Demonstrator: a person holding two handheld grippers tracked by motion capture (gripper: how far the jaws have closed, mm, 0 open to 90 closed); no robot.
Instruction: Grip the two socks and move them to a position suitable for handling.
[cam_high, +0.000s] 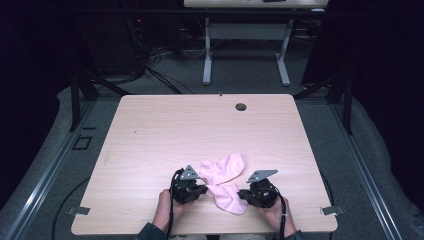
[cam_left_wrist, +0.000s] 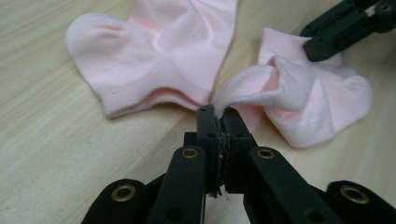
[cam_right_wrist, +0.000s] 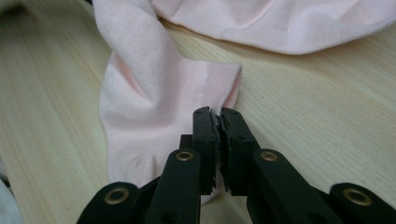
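1. Socks, pink, two: the near sock (cam_high: 231, 198) lies at the front edge of the bench (cam_high: 165, 130), between the two tongs; the far sock (cam_high: 223, 169) lies just behind it, the two overlapping or touching near the left tongs.
2. Near sock: long axis runs roughly from the left tongs toward the person's right and front; which end is the toe cannot be told.
3. Left tongs (cam_left_wrist: 218, 115): jaws together, clamped on a puckered fold of the near sock (cam_left_wrist: 299, 100).
4. Right tongs (cam_right_wrist: 217, 116): jaws together, pinching the near sock's ribbed cuff edge (cam_right_wrist: 219, 86).
5. Risk, judged: both grips take little fabric, so pulling the tongs apart could slip an edge free; a lift might also drag the far sock (cam_left_wrist: 154, 51) along.
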